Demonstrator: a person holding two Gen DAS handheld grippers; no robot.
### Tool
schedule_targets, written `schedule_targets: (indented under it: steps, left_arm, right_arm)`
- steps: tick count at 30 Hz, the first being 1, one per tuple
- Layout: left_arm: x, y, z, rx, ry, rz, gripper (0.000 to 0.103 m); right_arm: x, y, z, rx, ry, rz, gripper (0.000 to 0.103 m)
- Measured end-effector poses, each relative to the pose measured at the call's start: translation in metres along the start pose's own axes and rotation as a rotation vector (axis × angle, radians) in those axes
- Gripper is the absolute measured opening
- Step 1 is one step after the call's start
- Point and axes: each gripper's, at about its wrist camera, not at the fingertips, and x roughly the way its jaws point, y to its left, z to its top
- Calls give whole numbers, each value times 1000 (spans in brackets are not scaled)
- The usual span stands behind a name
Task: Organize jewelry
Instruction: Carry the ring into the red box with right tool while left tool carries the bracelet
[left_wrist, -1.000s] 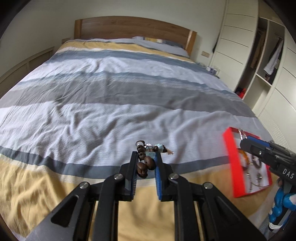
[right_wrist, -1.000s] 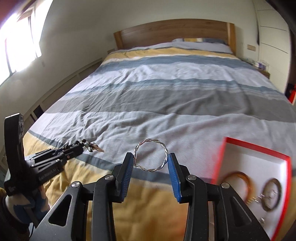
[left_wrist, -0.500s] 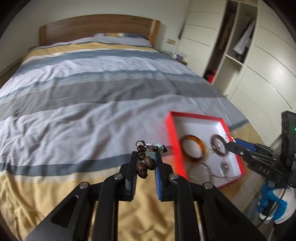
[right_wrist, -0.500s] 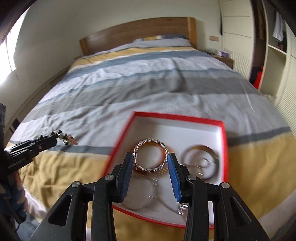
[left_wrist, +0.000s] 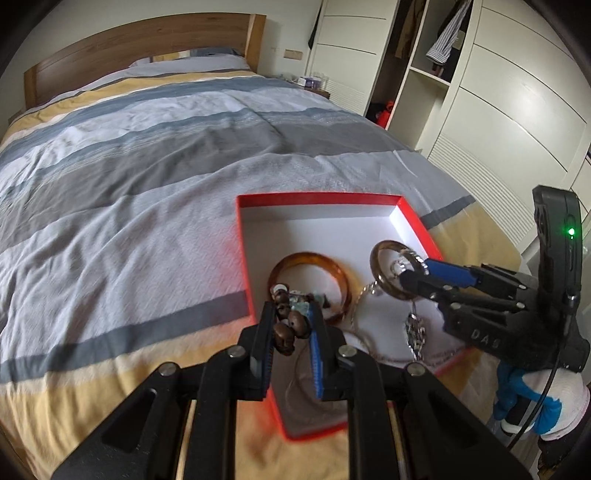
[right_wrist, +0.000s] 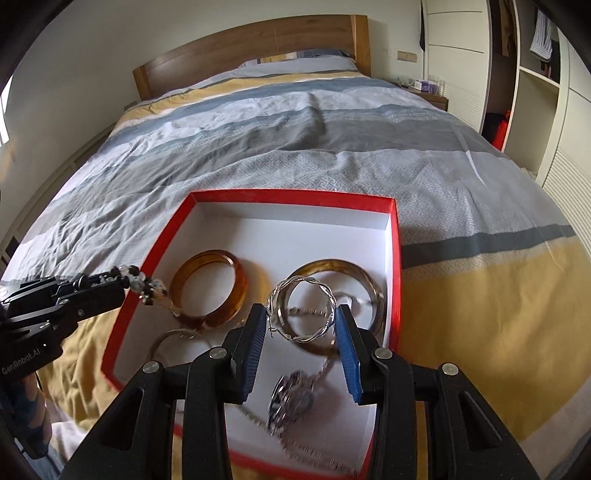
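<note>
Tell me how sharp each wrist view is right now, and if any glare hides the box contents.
Left wrist view: red box near edge smeared, beaded bracelet sharp, bright patch on the box's inner right wall. Right wrist view: twisted silver bangle crisp, pendant necklace below it blurred, no glare; both fisheye-bent.

Striped duvet (left_wrist: 147, 166) covers the bed; white wardrobe (left_wrist: 517, 110) beside.

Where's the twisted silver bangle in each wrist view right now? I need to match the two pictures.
Left wrist view: the twisted silver bangle shows right of centre, at the tip of the right claw, over the box.
Right wrist view: the bangle sits low at centre, held between that claw's blue pads.
Shared landmark: the red box with the amber bangle inside.
</note>
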Motion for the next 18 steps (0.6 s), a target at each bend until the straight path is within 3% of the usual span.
schedule_targets:
  steps: [10,18]
  left_arm:
    - [45,-1,2,2,47,20,15]
    - [45,1,1,-1,35,21,17]
  right_arm:
    - [28,-7,3,-4,27,16,38]
    - [30,-6,4,-16,20,19,39]
